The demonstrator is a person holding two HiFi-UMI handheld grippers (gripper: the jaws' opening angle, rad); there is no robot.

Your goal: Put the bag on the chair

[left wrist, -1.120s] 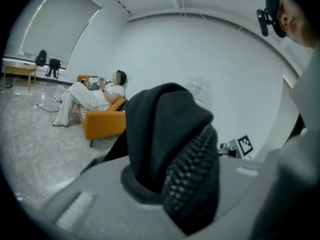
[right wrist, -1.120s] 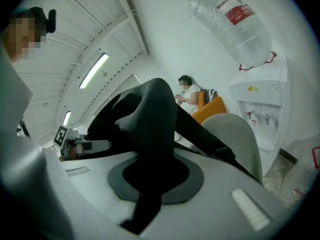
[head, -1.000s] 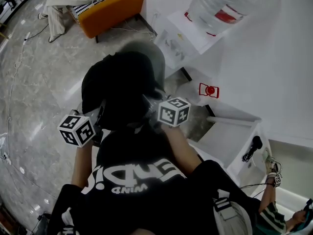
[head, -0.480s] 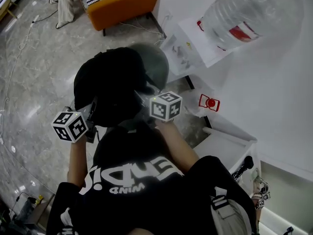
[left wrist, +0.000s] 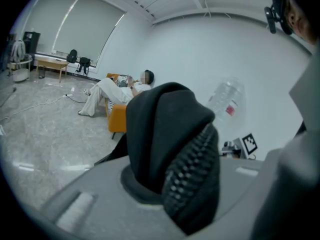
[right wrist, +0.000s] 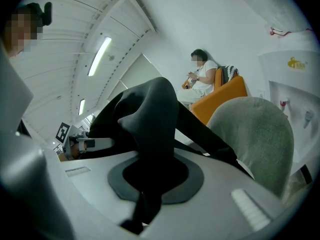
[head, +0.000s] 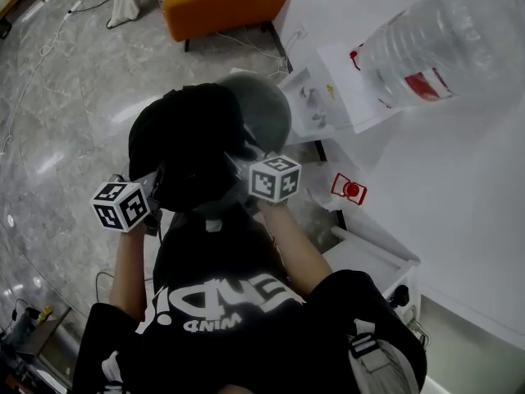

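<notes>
While the black fabric bag (head: 193,146) hangs between both grippers: the step in hand looks like the carry to the grey-green upholstered chair with a rounded back (head: 264,109); the set-down is not yet made.
Bag position: held up in front of the chair back, covering the seat in the head view. Whether it touches the seat cannot be told.
Left gripper (left wrist: 160,194): jaws almost together, pinched on a fold of the bag's black cloth beside its padded mesh strap (left wrist: 192,174).
Right gripper (right wrist: 150,184): jaws almost together, clamped on a black fold of the bag that runs up from between them.
Chair surroundings: it stands just beside a white water dispenser (head: 328,105), well apart from an orange armchair (head: 225,6).
Next move: it likely calls for lowering both hands evenly until the seat takes the bag's weight. The bag should lean on the backrest before either grip lets go.
</notes>
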